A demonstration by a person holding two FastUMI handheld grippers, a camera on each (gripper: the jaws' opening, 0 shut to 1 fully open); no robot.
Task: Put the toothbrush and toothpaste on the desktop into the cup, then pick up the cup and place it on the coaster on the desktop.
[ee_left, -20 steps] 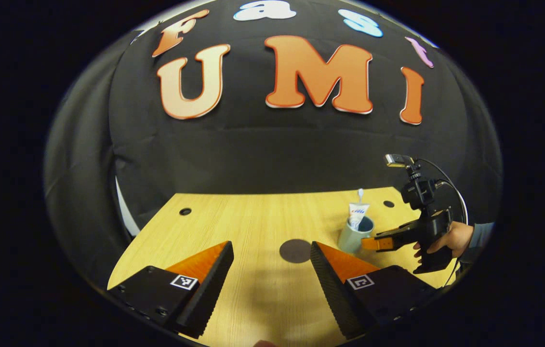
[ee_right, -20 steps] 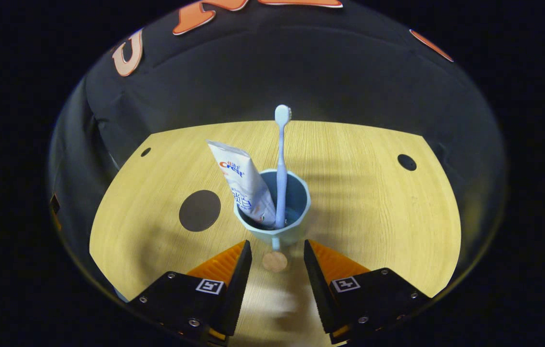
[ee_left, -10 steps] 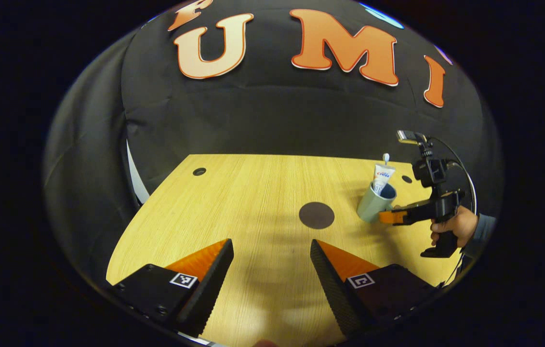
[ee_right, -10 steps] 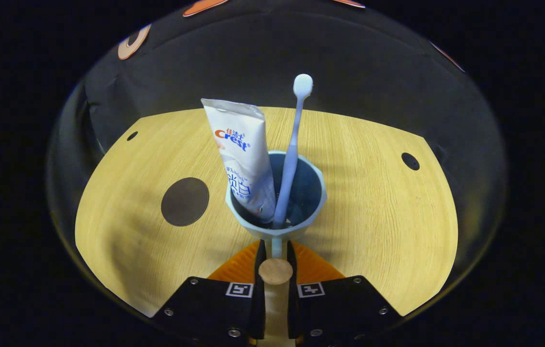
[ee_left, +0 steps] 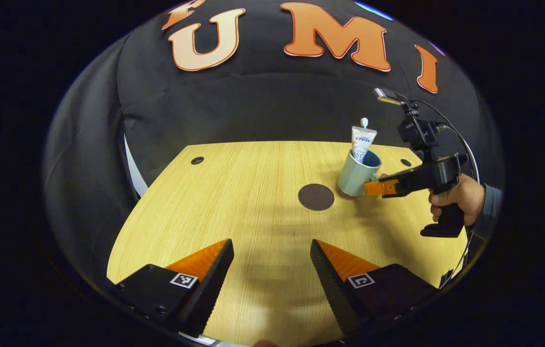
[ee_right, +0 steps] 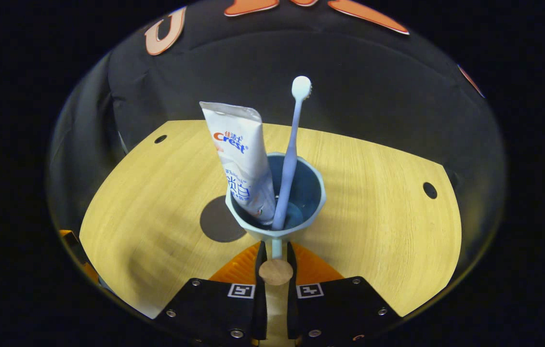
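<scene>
A pale blue cup [ee_right: 279, 231] holds a white toothpaste tube [ee_right: 241, 159] and a light blue toothbrush [ee_right: 291, 144], both standing upright in it. My right gripper [ee_right: 275, 262] is shut on the cup's handle [ee_right: 275, 271], which ends in a round wooden knob. In the left gripper view the cup [ee_left: 355, 174] hangs slightly tilted above the desk, held by the right gripper [ee_left: 373, 188], just right of the dark round coaster [ee_left: 316, 196]. The coaster [ee_right: 219, 220] lies partly behind the cup's left side in the right gripper view. My left gripper [ee_left: 270, 260] stands open over the near desk with nothing between its fingers.
The wooden desk [ee_left: 253, 193] has small round holes near its back corners [ee_left: 197, 160] [ee_right: 429, 190]. A hand [ee_left: 458, 197] grips the right gripper's handle at the desk's right side. Black cloth walls the back and left.
My right gripper has lifted the cup off the desk and carried it left toward the coaster, which now sits partly behind the cup. The left gripper has barely moved.
</scene>
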